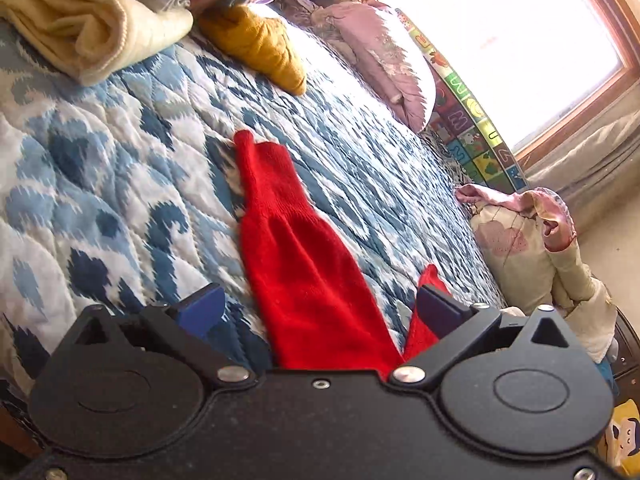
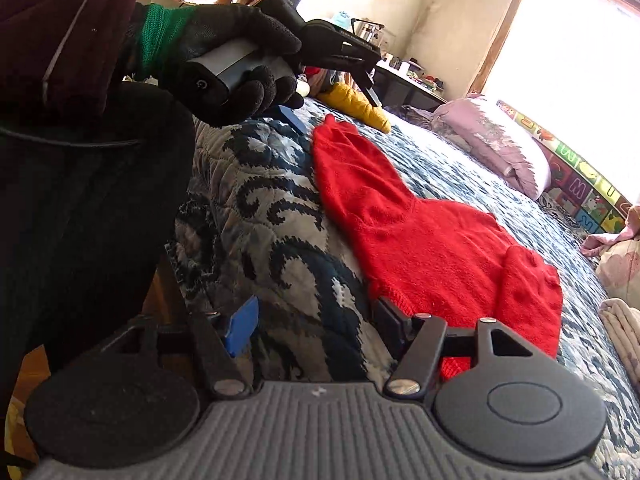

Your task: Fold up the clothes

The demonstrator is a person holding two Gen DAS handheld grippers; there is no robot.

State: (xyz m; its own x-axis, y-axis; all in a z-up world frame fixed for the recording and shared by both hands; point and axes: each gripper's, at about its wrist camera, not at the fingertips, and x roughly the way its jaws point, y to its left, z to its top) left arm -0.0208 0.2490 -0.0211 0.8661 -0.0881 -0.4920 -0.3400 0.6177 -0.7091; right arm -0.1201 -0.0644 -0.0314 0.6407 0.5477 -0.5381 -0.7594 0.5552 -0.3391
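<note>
We see the bed (image 2: 280, 216) first, its blue and white quilt serving as the folding surface, with a cream blanket (image 1: 92, 28) and a mustard garment (image 1: 260, 46) pushed to the far side, probably to leave room. The red sweater (image 2: 432, 240) lies spread flat in the middle of the quilt, one sleeve (image 1: 260, 176) stretched straight out (laid that way, we judge, so it can be folded inward). The left claw (image 1: 320, 312) is spread wide, holding nothing, and the sleeve runs up between its fingers without touching either pad. The right claw (image 2: 316, 328) is parted too and grips nothing; its right finger sits just at the sweater's hem, its left finger over bare quilt
</note>
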